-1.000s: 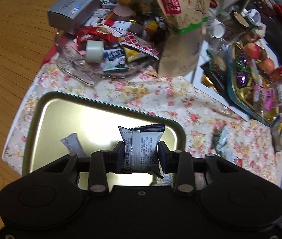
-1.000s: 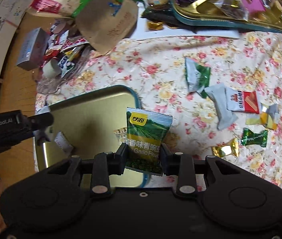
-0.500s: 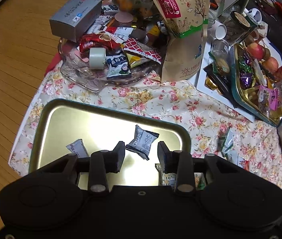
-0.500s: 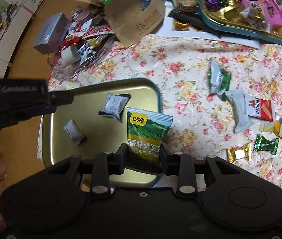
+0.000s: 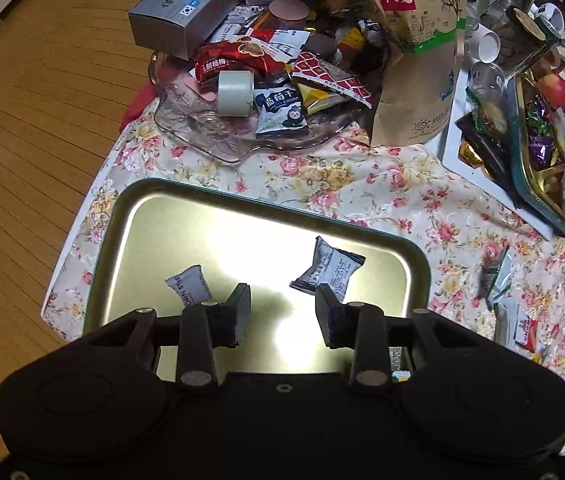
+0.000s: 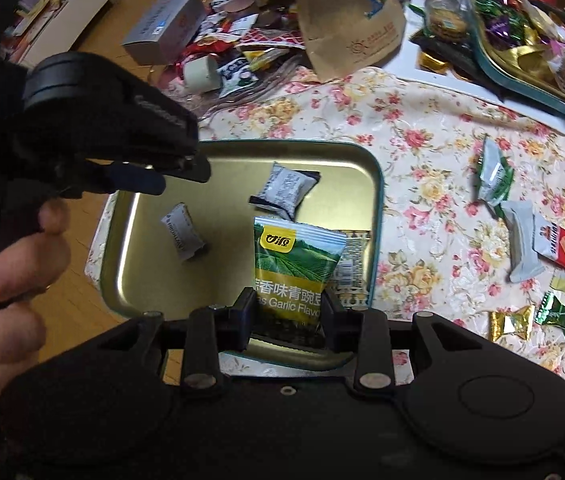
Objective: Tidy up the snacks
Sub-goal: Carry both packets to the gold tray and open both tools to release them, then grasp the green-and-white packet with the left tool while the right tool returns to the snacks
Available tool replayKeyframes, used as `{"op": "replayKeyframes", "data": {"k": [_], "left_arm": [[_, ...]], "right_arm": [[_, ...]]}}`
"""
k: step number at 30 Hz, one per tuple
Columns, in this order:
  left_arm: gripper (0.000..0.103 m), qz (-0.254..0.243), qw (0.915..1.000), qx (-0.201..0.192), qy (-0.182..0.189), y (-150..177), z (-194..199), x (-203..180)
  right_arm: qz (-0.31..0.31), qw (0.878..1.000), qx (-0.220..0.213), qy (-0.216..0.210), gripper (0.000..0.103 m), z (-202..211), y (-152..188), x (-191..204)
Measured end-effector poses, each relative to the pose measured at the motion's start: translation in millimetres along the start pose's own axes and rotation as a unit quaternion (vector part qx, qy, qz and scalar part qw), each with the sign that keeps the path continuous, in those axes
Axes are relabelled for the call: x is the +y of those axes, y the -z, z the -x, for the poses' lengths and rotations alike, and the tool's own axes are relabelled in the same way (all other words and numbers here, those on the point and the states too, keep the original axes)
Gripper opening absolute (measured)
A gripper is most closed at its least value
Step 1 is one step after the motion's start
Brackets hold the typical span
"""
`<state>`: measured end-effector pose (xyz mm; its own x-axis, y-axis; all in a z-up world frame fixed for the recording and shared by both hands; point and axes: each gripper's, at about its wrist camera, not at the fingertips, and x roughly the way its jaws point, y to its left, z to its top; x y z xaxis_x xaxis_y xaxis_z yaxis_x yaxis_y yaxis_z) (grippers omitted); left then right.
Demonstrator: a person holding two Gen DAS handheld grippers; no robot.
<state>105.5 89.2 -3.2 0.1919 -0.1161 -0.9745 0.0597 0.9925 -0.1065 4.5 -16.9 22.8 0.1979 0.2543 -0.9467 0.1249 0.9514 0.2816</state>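
A gold metal tray with a teal rim lies on the floral cloth. In it lie a grey-and-black snack packet and a small white packet. My left gripper is open and empty above the tray's near side; it also shows in the right wrist view. My right gripper is shut on a green garlic-pea packet and holds it over the tray's near right part.
Several loose wrapped snacks lie on the cloth right of the tray. A glass dish of snacks, a grey box, a brown paper bag and a teal candy tray stand behind.
My left gripper opened and dropped the grey-and-black packet into the tray, then drew back. My right gripper carried the green packet further over the tray.
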Motion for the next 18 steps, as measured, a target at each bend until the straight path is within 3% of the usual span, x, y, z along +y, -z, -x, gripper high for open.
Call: {"op": "replayKeyframes", "data": {"k": [3,6,11,18], "left_arm": [[0.044,0.001,1.0,-0.001,-0.003,-0.9,0.4,1.6],[0.044,0.003,1.0,0.0,-0.003,-1.7,0.4,3.0],[0.044,0.006,0.9999,0.002,-0.008,-2.3,-0.1,3.0],[0.044,-0.01,0.9997,-0.008,-0.022,-1.1,2.9,-8.5]], "right_arm": [[0.008,1.0,-0.004,-0.014,0.038,3.2,0.7,4.9],[0.002,0.999,-0.003,-0.043,0.054,9.0,0.5,5.9],[-0.028,0.996,0.016,-0.081,0.055,10.3,-3.6,1.5],[-0.042,0.998,0.023,-0.04,0.055,5.7,-5.9,-6.7]]}}
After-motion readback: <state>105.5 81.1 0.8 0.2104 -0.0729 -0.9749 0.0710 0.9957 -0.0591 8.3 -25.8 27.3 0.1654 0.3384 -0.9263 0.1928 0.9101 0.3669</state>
